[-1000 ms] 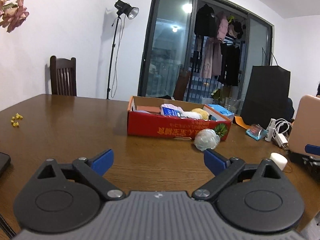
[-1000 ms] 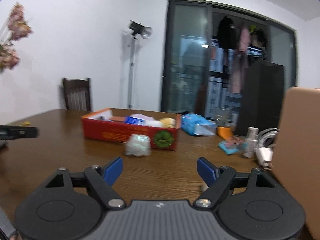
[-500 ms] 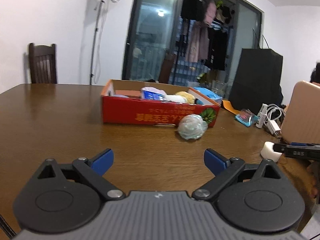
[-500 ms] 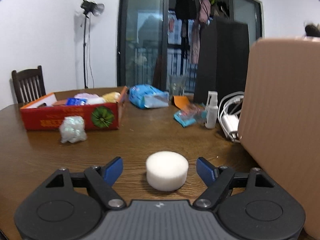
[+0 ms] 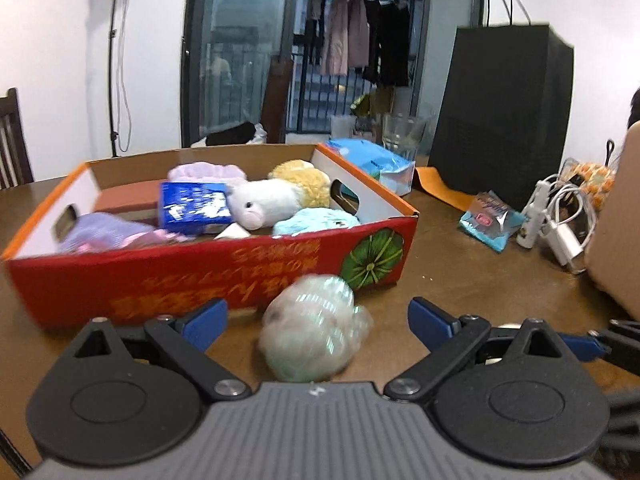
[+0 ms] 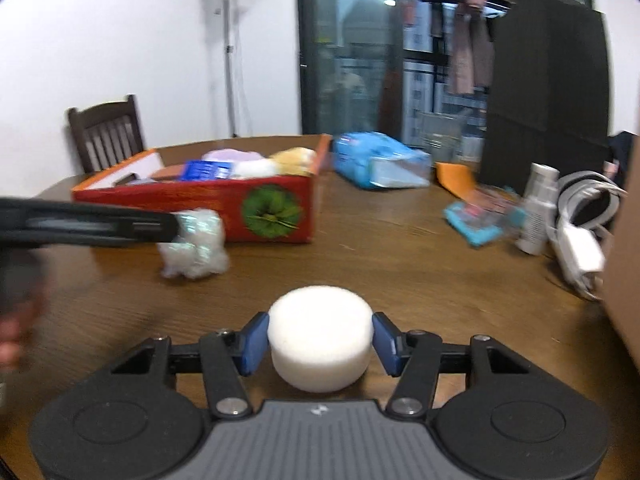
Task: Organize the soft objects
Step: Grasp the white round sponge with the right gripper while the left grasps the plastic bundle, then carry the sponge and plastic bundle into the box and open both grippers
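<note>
A red cardboard box (image 5: 208, 276) on the wooden table holds several soft toys and a blue packet; it also shows in the right wrist view (image 6: 224, 208). A pale green crinkly soft ball (image 5: 312, 336) lies in front of the box, between the open fingers of my left gripper (image 5: 318, 316). In the right wrist view the ball (image 6: 196, 244) sits beside the left gripper's finger (image 6: 100, 224). My right gripper (image 6: 320, 344) is shut on a white foam puck (image 6: 320, 340) that rests on the table.
A blue tissue pack (image 6: 376, 164), an orange envelope (image 6: 456, 176), a small blue packet (image 6: 480, 220), a white spray bottle (image 6: 536, 208) and white cables (image 6: 580, 232) lie at the right. A tan case (image 5: 616, 220) and a black bag (image 5: 504, 112) stand at the right. A chair (image 6: 108, 132) stands behind the table.
My left gripper moved forward to the crinkly ball, which now lies between its open fingers. My right gripper closed its fingers onto the white foam puck.
</note>
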`<action>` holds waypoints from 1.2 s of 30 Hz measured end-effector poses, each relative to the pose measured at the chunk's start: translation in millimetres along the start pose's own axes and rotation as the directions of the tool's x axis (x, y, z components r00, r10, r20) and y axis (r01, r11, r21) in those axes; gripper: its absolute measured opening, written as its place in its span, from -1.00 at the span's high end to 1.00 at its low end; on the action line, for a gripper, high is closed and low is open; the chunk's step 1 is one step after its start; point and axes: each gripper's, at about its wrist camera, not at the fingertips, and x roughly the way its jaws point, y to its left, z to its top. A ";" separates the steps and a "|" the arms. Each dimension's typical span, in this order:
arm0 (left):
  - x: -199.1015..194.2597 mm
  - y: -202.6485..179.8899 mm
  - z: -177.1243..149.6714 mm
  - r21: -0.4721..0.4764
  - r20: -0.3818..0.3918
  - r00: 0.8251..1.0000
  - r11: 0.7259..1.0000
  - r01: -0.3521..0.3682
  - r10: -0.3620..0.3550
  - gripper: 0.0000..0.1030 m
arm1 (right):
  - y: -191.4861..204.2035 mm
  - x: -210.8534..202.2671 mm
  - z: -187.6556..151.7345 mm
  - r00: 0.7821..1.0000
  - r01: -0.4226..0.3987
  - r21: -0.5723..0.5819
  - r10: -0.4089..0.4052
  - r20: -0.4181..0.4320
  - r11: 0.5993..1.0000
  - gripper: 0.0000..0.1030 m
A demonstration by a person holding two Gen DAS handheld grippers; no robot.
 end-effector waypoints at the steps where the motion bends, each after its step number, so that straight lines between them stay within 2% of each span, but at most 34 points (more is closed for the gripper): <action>1: 7.5 -1.3 1.2 0.007 -0.006 1.000 1.000 0.001 -0.001 -0.90 | 1.3 1.7 2.3 1.000 -0.009 -0.001 0.009 0.002 1.000 -0.07; 2: 13.3 -1.9 2.1 0.009 -0.012 1.000 1.000 0.001 0.000 -0.81 | 1.9 3.1 5.0 1.000 -0.015 -0.001 0.015 0.004 1.000 -0.07; 3: 19.2 -1.5 2.2 0.004 -0.021 1.000 1.000 0.000 0.000 -0.58 | 1.5 4.6 6.4 1.000 -0.020 0.002 0.020 0.003 1.000 -0.07; 4: 24.8 -0.3 1.3 -0.004 -0.038 0.999 1.000 0.005 -0.005 -0.44 | 1.0 5.6 7.3 1.000 -0.024 0.005 0.024 0.003 1.000 -0.07; 5: 29.7 1.2 0.6 -0.014 -0.058 0.998 1.000 0.012 -0.013 -0.06 | -0.3 5.7 7.9 1.000 -0.028 0.007 0.028 0.003 1.000 -0.07; 6: 35.4 2.7 -1.3 -0.020 -0.082 0.996 1.000 0.018 -0.020 0.10 | -1.0 6.3 7.9 1.000 -0.031 0.009 0.031 0.000 0.999 -0.07; 9: 34.3 3.8 -4.6 -0.006 -0.075 0.997 1.000 0.020 -0.021 0.16 | -2.9 11.7 7.6 0.999 -0.040 0.010 0.040 -0.010 0.999 -0.07; 13: 13.3 8.1 -1.4 -0.022 -0.045 0.998 0.999 0.031 -0.032 0.19 | -2.5 12.7 5.9 0.999 -0.047 0.014 0.047 -0.011 0.999 -0.06; 18: -32.3 20.6 1.0 -0.062 0.027 0.999 0.998 0.029 -0.028 0.19 | 0.5 0.1 10.9 0.998 -0.063 0.007 0.062 0.018 0.998 -0.06; 22: -76.6 34.8 -3.9 -0.093 0.082 0.997 0.996 0.000 0.008 0.19 | 7.1 -17.5 20.0 0.995 -0.080 -0.005 0.080 0.062 0.997 -0.06; 29: -156.9 55.6 -17.0 -0.152 0.185 0.978 0.986 -0.068 0.096 0.19 | 33.0 -57.4 36.0 0.980 -0.117 -0.045 0.123 0.158 0.992 -0.06; 36: -213.6 64.7 -37.3 -0.192 0.233 0.963 0.977 -0.094 0.138 0.18 | 61.8 -98.2 36.8 0.960 -0.142 -0.090 0.159 0.229 0.986 -0.06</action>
